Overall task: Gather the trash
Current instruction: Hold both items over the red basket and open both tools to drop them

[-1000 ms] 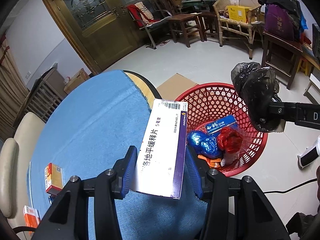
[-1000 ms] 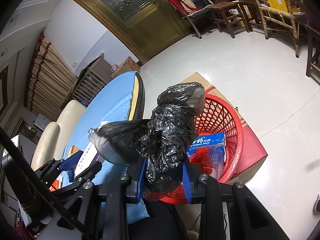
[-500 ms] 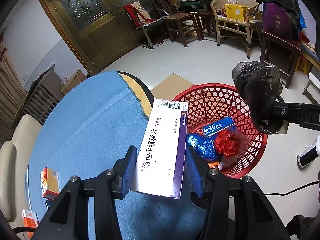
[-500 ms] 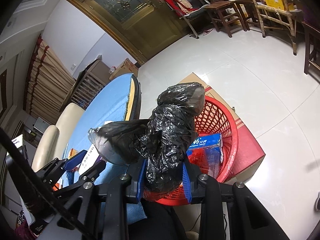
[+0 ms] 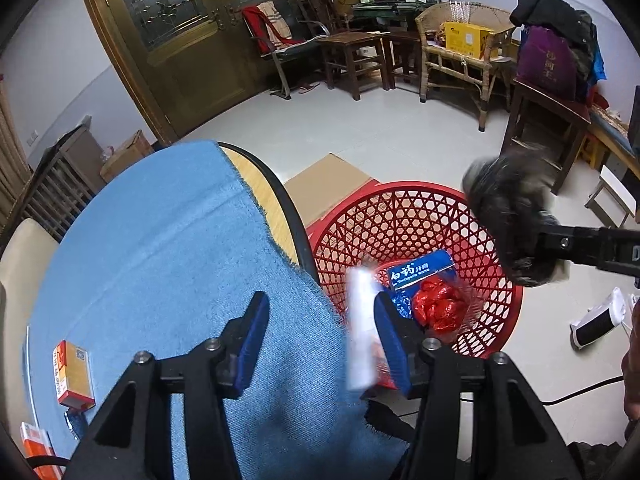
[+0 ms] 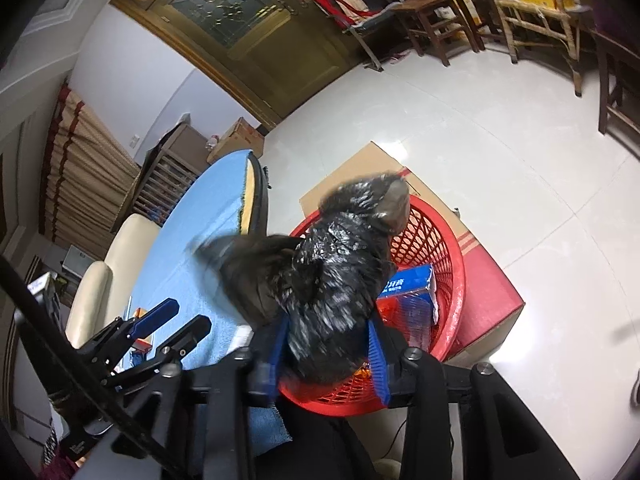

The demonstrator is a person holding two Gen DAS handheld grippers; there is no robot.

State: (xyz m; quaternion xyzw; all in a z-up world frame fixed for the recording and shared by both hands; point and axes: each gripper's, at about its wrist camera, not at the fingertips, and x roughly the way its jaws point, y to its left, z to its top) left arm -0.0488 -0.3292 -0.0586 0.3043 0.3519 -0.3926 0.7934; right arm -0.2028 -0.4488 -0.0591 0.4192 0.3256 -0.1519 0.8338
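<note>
A white medicine box is blurred and slipping past the right finger of my left gripper, whose jaws are opening at the edge of the blue-clothed round table. The box hangs over the near rim of the red mesh basket. My right gripper is over the basket and its jaws are opening too. A crumpled black plastic bag is blurred between its blue pads, coming loose. The left wrist view shows the bag above the basket's right rim.
The basket holds a blue toothpaste box, a red wrapper and blue foil. It rests on a cardboard box. Two orange boxes lie on the table. A cream chair, a white heater and wooden furniture stand around.
Both grippers' jaws have spread. The white box has left the left gripper's grip and tipped towards the basket. The black bag has gone blurred and loose between the right pads.
</note>
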